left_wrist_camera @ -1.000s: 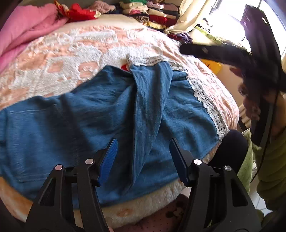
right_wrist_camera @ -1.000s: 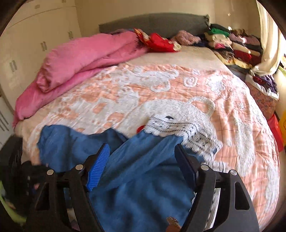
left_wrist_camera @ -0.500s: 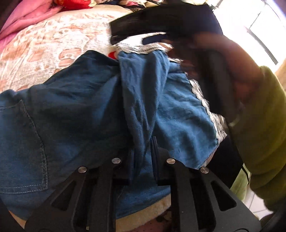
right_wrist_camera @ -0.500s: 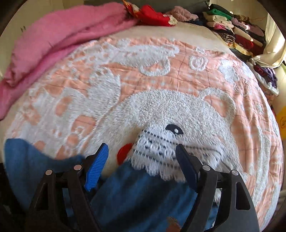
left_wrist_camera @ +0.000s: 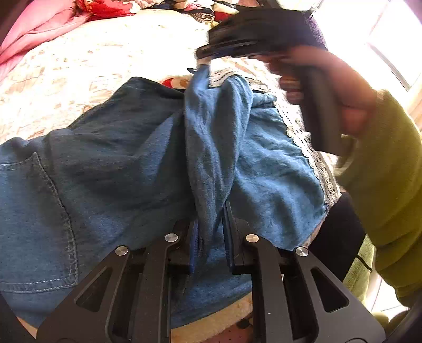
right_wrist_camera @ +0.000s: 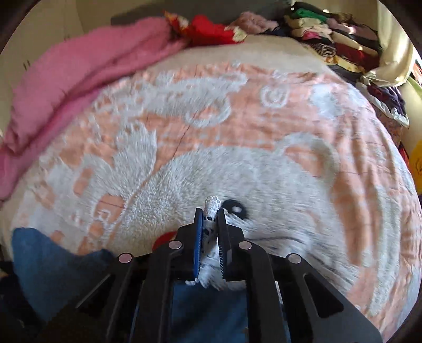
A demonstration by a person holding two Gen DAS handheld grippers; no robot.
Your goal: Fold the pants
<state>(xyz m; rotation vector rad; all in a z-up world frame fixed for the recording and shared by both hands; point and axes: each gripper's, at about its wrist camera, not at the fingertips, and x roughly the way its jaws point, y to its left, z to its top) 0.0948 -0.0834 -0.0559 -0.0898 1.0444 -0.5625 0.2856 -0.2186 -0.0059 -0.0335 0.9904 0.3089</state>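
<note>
On the peach bedspread [right_wrist_camera: 263,126] (pink quilt [right_wrist_camera: 79,79] behind), both grippers [left_wrist_camera: 211,224] [right_wrist_camera: 210,219] clench the pants [left_wrist_camera: 118,163].

Bed [right_wrist_camera: 263,105] under peach-white blanket; bright window [left_wrist_camera: 382,31]; grey headboard [right_wrist_camera: 137,18].

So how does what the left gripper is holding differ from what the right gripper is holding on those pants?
The left gripper is shut on a plain blue ridge of the pants near the bed's front edge, while the right gripper is shut on the white lace hem at the far end. The left gripper's fold is thick and bunched; the right gripper's lace is a thin strip poking past its tips. Both grip the same garment.
</note>
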